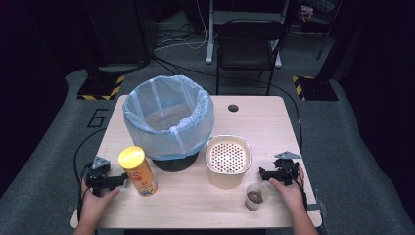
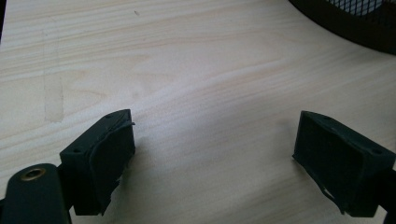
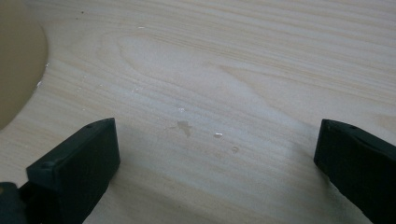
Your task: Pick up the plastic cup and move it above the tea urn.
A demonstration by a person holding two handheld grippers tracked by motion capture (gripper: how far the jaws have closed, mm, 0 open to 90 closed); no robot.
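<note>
Left gripper [image 1: 119,181]: jaws spread apart with nothing between them, resting low over the table [image 1: 264,122] at about the 8 o'clock position of the tabletop. In the left gripper view the two black pads [image 2: 112,154] frame bare pale wood grain; a dark rounded base lies at 1 o'clock in that view. The person's left hand [image 1: 95,200] grasps the gripper from behind.

Right gripper [image 1: 263,172]: jaws spread wide and empty, at about 4 o'clock on the tabletop. In the right gripper view the pads [image 3: 84,163] frame bare wood marked by a few small wet spots [image 3: 184,127], and a beige curved edge shows at 10 o'clock. The right hand [image 1: 288,188] grasps the gripper.

Yellow-lidded snack canister [image 1: 138,171]: upright, just beside the left gripper's tips at its 3 o'clock; the orange label carries print too small to read.

Small clear cup [image 1: 255,196]: upright with brown contents, just beside the right hand at 7 o'clock of the right gripper.

Beige container with a perforated insert [image 1: 228,159]: between the two grippers, near table centre.

Black wastebasket lined with a pale blue bag [image 1: 169,115]: at 11 o'clock of the container. A "6" [image 1: 98,118] is marked on the floor at 9 o'clock.
</note>
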